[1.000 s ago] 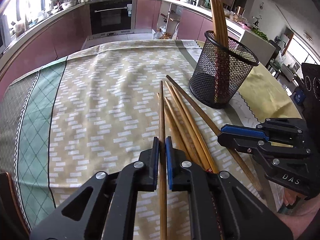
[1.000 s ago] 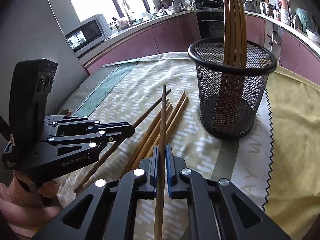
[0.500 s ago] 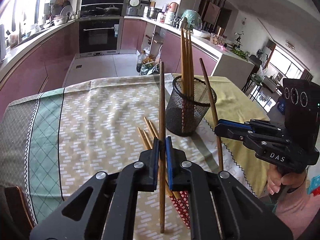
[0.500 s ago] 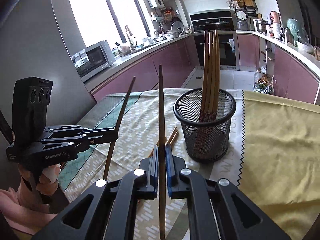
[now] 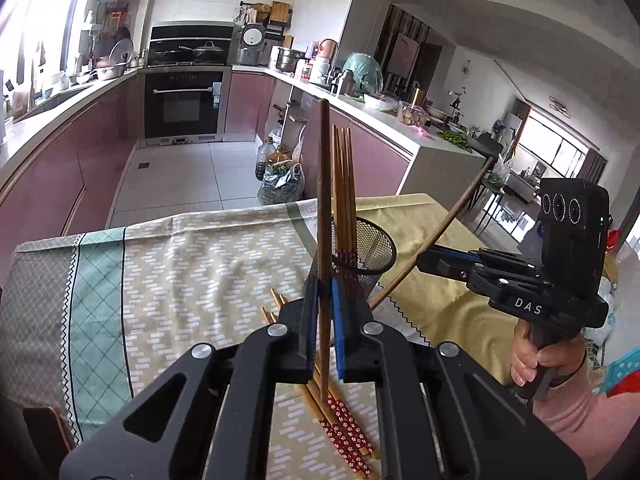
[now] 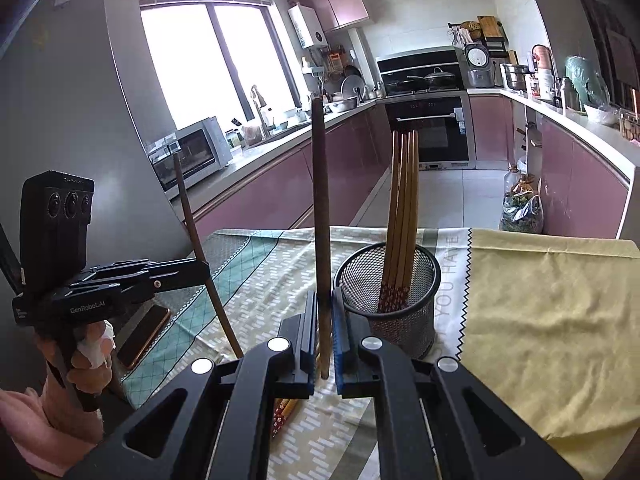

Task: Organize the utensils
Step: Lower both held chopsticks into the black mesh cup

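1. Kitchen with mauve cabinets and a built-in oven; work surface was a table under a patterned beige-and-teal tablecloth (image 5: 192, 280), with a plain yellow cloth (image 6: 552, 312) over its far side.
2. Black wire-mesh cup (image 6: 394, 300) stood on the table, holding a cluster of light wooden chopsticks (image 6: 402, 216), upright.
3. Left gripper (image 5: 325, 320) was clamped on one dark brown chopstick (image 5: 323, 220), held near vertical, just in front of the cup.
4. Right gripper (image 6: 325, 332) likewise pinched a second dark chopstick (image 6: 321, 220), upright, just left of the cup. In the left wrist view this stick appeared tilted.
5. Several loose chopsticks with red floral ends (image 5: 340, 428) lay flat on the tablecloth below the left gripper.
6. Judgement: partway through. Some sticks were in the cup, two were in hand above the table, and the loose ones remained to be collected.
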`<state>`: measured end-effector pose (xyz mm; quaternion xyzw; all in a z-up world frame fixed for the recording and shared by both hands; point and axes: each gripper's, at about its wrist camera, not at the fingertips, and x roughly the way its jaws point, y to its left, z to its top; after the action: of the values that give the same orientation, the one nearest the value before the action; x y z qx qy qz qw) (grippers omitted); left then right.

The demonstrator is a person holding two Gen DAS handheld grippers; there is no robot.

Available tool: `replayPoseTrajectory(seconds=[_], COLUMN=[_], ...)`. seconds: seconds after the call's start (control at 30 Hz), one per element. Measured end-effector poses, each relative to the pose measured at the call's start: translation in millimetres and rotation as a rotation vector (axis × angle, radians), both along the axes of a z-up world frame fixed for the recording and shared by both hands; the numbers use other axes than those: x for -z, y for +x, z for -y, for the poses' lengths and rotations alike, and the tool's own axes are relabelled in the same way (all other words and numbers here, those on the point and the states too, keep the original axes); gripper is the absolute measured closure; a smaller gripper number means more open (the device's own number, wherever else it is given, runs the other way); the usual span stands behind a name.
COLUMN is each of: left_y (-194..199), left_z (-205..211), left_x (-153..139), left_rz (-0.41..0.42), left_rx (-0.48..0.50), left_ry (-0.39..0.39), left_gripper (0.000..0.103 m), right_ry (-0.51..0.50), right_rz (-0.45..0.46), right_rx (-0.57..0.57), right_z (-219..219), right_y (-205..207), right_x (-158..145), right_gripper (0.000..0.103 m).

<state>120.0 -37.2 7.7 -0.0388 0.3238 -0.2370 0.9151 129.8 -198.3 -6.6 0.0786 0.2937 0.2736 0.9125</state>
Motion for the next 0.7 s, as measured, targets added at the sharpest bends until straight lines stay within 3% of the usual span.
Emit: replayPoseTrajectory(seconds=[0.7], left_y=[23.6], left_z=[25.6], left_x=[-53.6], left_rz=[0.106], left_rx=[0.037], left_ry=[-0.023], left_gripper=[0.096], right_ry=[0.009], right_rz=[0.093], right_rx=[-0.005], right_z=[8.2], right_y=[5.3], right_x=[-45.3], right_gripper=[0.097])
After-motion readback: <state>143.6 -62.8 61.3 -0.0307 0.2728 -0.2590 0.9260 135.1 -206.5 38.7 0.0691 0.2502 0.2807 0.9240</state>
